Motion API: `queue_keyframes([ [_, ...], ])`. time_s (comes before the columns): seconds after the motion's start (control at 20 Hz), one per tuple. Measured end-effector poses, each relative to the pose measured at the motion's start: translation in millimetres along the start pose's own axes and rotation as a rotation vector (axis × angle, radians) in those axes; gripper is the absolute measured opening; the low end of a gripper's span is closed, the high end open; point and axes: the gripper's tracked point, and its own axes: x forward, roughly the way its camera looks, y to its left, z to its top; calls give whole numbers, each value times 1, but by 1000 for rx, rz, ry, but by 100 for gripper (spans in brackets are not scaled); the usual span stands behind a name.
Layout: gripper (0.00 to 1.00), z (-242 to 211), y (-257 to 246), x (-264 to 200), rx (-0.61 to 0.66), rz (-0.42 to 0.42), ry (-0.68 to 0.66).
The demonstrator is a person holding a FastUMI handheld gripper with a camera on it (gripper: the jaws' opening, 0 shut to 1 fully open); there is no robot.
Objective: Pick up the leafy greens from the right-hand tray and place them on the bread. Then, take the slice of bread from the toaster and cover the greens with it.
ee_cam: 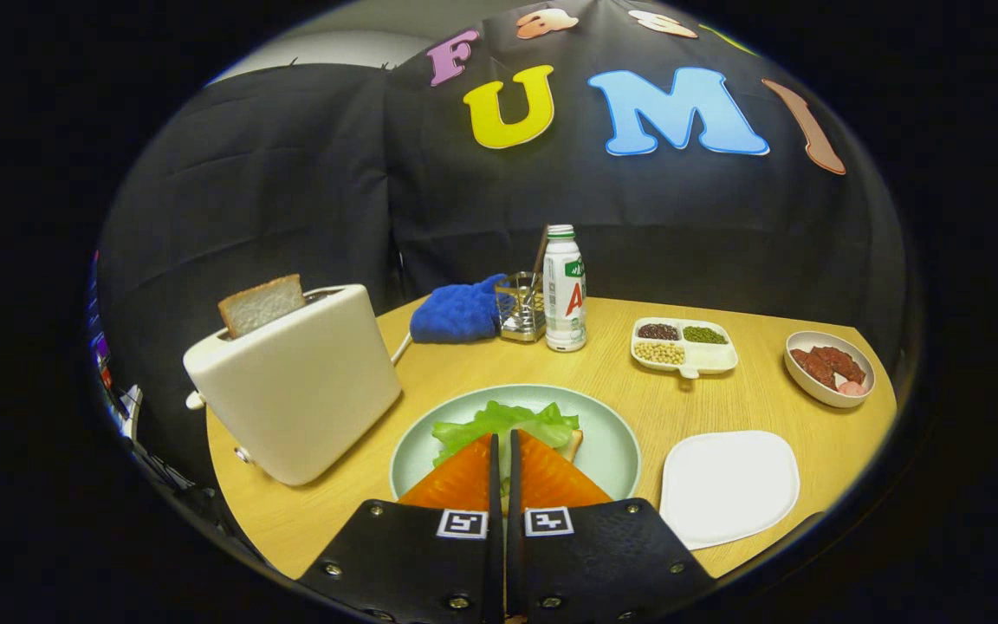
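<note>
Half of the task reads as done, we judge: the ruffled green lettuce leaves lie on the pale bread slice in the round pale-green plate, just ahead of our tool, whose fingers are pressed nearly together, pinching nothing we can see. The square white tray to the tool's right holds no greens. One tan bread slice stands in the cream toaster, ahead-left on the wooden tabletop, left to cover them.
</note>
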Motion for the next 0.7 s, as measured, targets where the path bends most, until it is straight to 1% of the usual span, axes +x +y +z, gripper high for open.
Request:
queue_keyframes([
  [0.1, 2, -4, -2, -1, 5, -11, -7],
  [0.15, 7, -5, -3, -2, 5, -14, -10],
  [0.2, 7, -5, -6, -2, 2, -31, -14],
  [0.25, 15, -5, -12, -3, -8, -52, -21],
  [0.3, 19, -5, -17, -5, -11, -81, -27],
  [0.4, 34, -4, -21, -10, -10, -108, -40],
  [0.45, 44, -1, -28, -15, -21, -138, -58],
  [0.55, 54, 5, -39, -24, -42, -203, -100],
  [0.6, 55, 9, -38, -29, -40, -211, -124],
  [0.7, 56, 21, -21, -39, -3, -180, -182],
])
